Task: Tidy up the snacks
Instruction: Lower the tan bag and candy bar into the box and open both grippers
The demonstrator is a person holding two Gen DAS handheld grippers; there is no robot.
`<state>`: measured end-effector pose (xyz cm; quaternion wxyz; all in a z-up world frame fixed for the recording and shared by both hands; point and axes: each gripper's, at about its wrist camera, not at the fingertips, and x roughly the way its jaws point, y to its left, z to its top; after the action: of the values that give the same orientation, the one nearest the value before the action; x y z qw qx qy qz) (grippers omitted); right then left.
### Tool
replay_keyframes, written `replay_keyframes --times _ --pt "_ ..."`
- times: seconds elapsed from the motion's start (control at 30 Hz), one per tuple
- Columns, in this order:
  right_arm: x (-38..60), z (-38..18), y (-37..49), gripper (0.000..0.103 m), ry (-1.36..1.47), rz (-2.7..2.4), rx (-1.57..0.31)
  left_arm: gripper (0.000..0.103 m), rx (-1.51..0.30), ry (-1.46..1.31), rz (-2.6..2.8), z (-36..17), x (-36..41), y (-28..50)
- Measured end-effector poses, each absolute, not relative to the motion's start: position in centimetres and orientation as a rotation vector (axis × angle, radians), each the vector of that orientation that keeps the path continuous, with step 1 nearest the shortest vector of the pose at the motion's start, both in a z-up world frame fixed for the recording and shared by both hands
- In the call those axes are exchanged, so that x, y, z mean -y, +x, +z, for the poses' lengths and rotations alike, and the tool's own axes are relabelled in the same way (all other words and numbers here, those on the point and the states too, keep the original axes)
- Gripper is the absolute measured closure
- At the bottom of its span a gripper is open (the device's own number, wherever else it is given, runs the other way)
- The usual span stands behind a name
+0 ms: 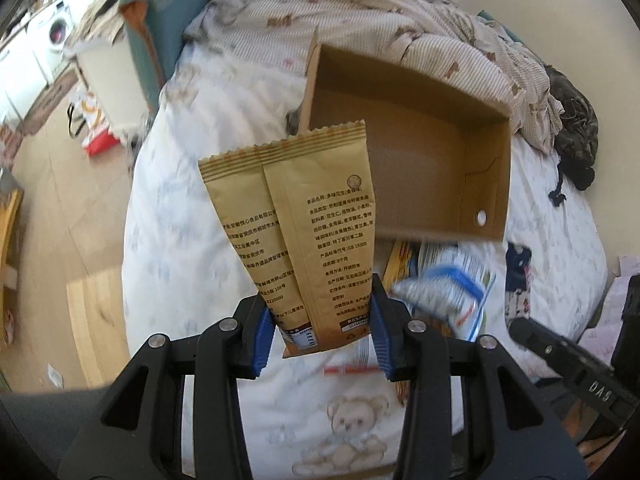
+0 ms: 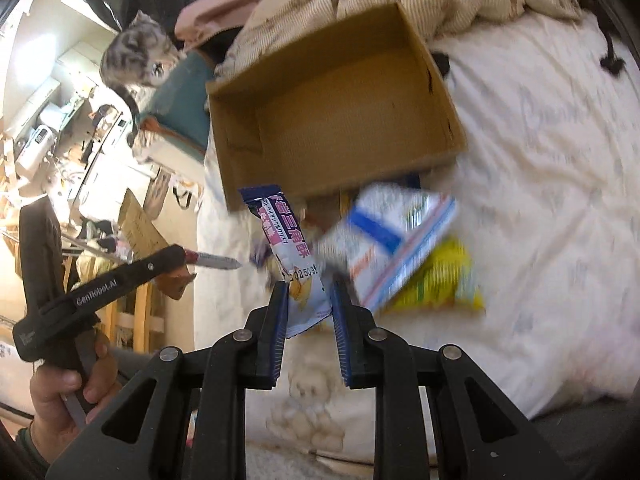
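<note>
My left gripper [image 1: 322, 320] is shut on a tan snack packet [image 1: 304, 220] with printed text, held upright above the bed, just in front of the open cardboard box [image 1: 492, 168]. The box looks empty inside. My right gripper [image 2: 308, 308] is shut on a white and purple snack packet [image 2: 286, 240], held up near the box's [image 2: 248, 168] front edge. More snack packets lie on the bed by the box: a blue and white one [image 2: 396, 236], also in the left wrist view [image 1: 452, 284], and a yellow one [image 2: 440, 280].
The box sits on a bed with a white bear-print sheet [image 1: 360, 420] and a rumpled striped quilt [image 1: 420, 32] behind it. A cat [image 2: 140, 52] sits past the bed's left side. The left gripper's body [image 2: 100, 284] shows at left in the right wrist view.
</note>
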<state>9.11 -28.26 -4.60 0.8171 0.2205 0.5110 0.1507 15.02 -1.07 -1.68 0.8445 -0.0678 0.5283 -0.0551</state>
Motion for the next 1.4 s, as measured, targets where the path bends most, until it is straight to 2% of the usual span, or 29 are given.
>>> replay_keyframes --times 0.23,0.43,0.63,1.03,1.2,1.27,1.33,1.37,1.4 --pt "28.9 -3.0 15.8 0.08 0.458 0.28 -1.002 0.066 -1.042 -0.062 -0.146 -0.3 3.6 20.7" --pt "30.0 -4.7 20.1 0.08 0.42 0.223 -0.985 0.066 -0.988 -0.117 -0.139 -1.6 3.3 24.5" --pt "30.6 -7.8 22.0 0.08 0.46 0.166 -1.019 0.066 -1.011 -0.108 -0.144 -3.6 3.3 26.0" --pt "29.4 -8.7 23.0 0.08 0.397 0.162 -1.032 0.065 -1.017 -0.075 -0.18 -5.4 4.8 25.8" --pt "29.6 -8.9 23.1 0.074 0.435 0.17 -1.048 0.065 -1.013 -0.036 -0.182 -5.5 5.1 25.9" --pt "29.7 -8.9 23.2 0.068 0.452 0.176 -1.056 0.058 -1.016 -0.037 -0.184 -5.4 5.0 25.9" --pt "29.9 -8.8 23.2 0.054 0.463 0.173 -1.051 0.03 -1.011 -0.046 -0.18 -5.2 4.9 25.8" --pt "29.9 -8.7 23.1 0.043 0.467 0.169 -1.043 0.025 -0.997 -0.05 -0.179 -5.0 4.8 25.7" --pt "30.0 -8.6 23.0 0.036 0.468 0.166 -1.036 0.019 -0.986 -0.051 -0.179 -4.9 4.8 25.6"
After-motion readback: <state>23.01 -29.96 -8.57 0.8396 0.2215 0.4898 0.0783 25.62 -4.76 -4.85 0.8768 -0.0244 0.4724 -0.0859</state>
